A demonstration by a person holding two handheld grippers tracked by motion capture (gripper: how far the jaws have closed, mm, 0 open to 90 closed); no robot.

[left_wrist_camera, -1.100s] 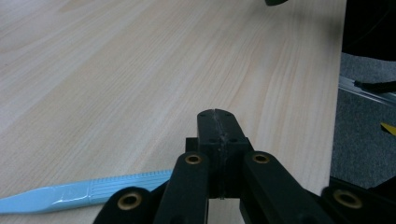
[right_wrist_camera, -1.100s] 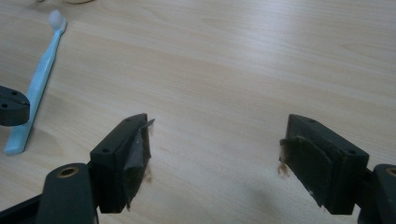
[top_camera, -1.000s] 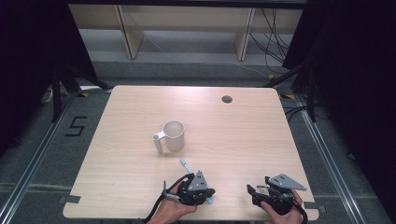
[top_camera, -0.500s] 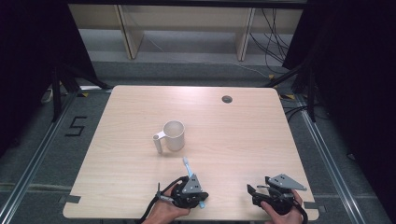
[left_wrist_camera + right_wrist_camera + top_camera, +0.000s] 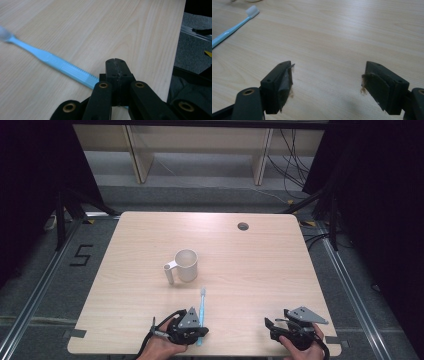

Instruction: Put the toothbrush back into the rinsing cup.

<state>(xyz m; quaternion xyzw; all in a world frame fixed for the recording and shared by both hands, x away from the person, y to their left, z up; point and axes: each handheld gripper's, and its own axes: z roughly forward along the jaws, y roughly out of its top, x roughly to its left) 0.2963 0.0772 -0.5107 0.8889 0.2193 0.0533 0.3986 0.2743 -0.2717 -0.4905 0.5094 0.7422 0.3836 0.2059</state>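
Observation:
A light blue toothbrush with a white head lies flat on the wooden table, its head toward a white mug that stands upright mid-table. My left gripper rests near the front edge with its jaws shut together. The toothbrush handle passes beneath the shut jaws and does not sit between them. My right gripper sits at the front right with its jaws wide open and nothing between them. The toothbrush head lies far to its left.
A small round cable hole sits near the table's far edge. Beyond the table stand shelf frames with loose cables. Grey floor with metal rails borders both sides.
My left gripper has slid left along the front edge. The toothbrush has swung from leaning left to pointing almost straight away. The right gripper has kept still.

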